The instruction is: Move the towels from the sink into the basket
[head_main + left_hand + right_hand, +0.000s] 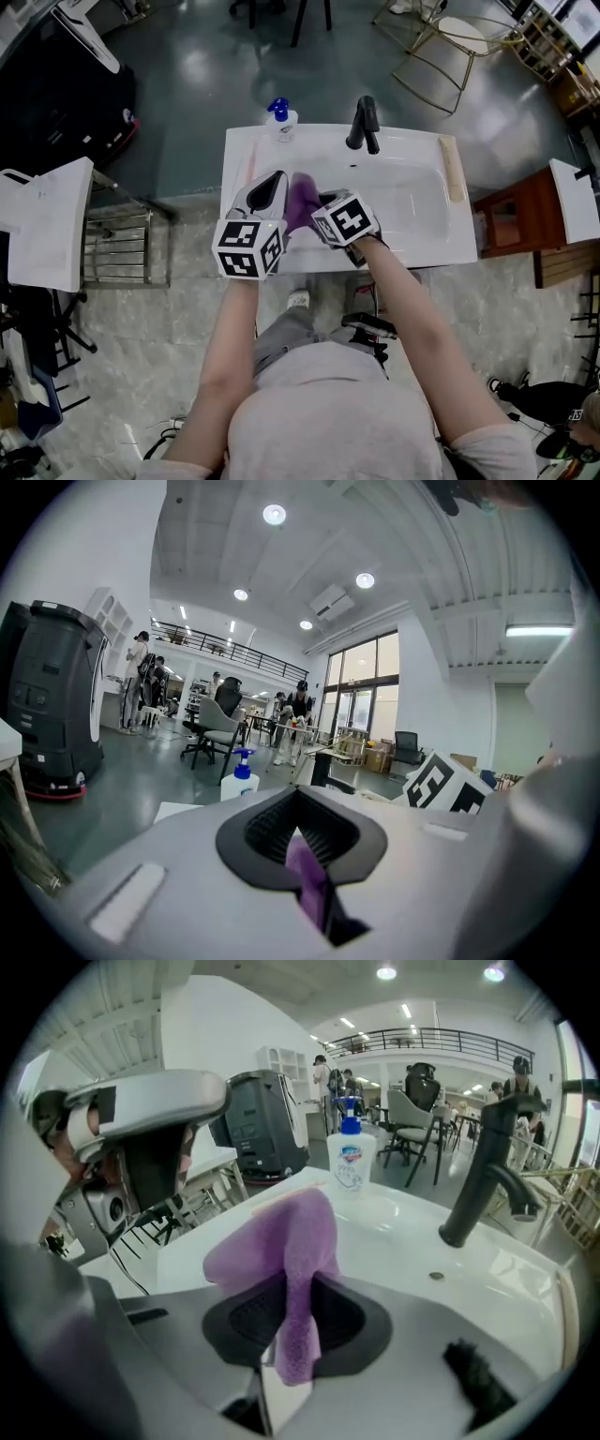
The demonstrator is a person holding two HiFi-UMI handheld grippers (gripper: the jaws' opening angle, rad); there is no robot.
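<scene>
A purple towel (300,201) hangs above the left part of the white sink (412,192), held up between my two grippers. My left gripper (276,180) is shut, and a strip of the purple towel (307,881) shows in the slit between its jaws. My right gripper (324,200) comes in from the right, shut on the towel. In the right gripper view the towel (281,1241) bunches over the closed pads, and the left gripper (141,1115) shows at upper left. No other towel can be seen in the basin (394,1232).
A black faucet (364,123) and a blue-capped soap bottle (280,119) stand at the sink's back rim. A pale strip (453,167) lies on its right edge. Left of the sink are a wire rack (117,248) and a white table (47,225); at right, a wooden cabinet (511,220).
</scene>
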